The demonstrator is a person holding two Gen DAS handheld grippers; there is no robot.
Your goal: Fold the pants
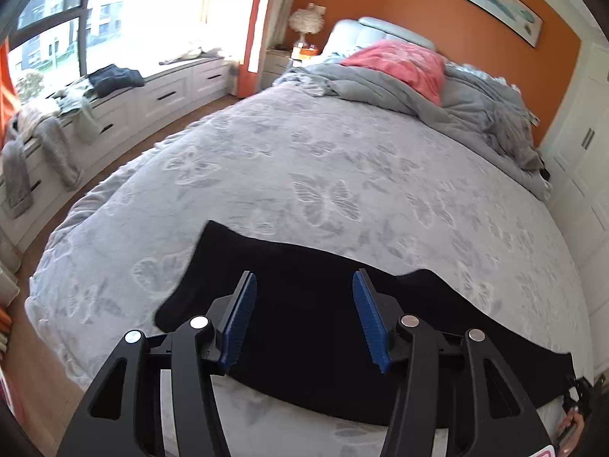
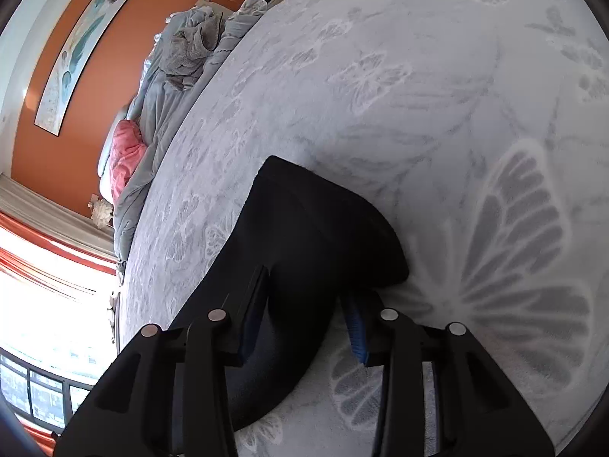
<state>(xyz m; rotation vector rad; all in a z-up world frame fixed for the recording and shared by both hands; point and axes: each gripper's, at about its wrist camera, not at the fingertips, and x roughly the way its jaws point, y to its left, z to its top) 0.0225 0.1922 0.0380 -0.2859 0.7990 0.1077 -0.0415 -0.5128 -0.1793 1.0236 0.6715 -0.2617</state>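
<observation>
Black pants lie flat in a long folded band across the near end of the grey butterfly-patterned bed. My left gripper hovers over their middle, open, blue pads wide apart and nothing between them. In the right wrist view one end of the pants rests on the bed cover. My right gripper is low over that end, open. The cloth's edge lies between its fingers, and the blue pad on the right stands clear of the cloth.
A crumpled grey duvet and a pink pillow lie at the head of the bed. A window bench with loose clothes runs along the left. White wardrobe doors stand on the right. A hand shows at the lower right.
</observation>
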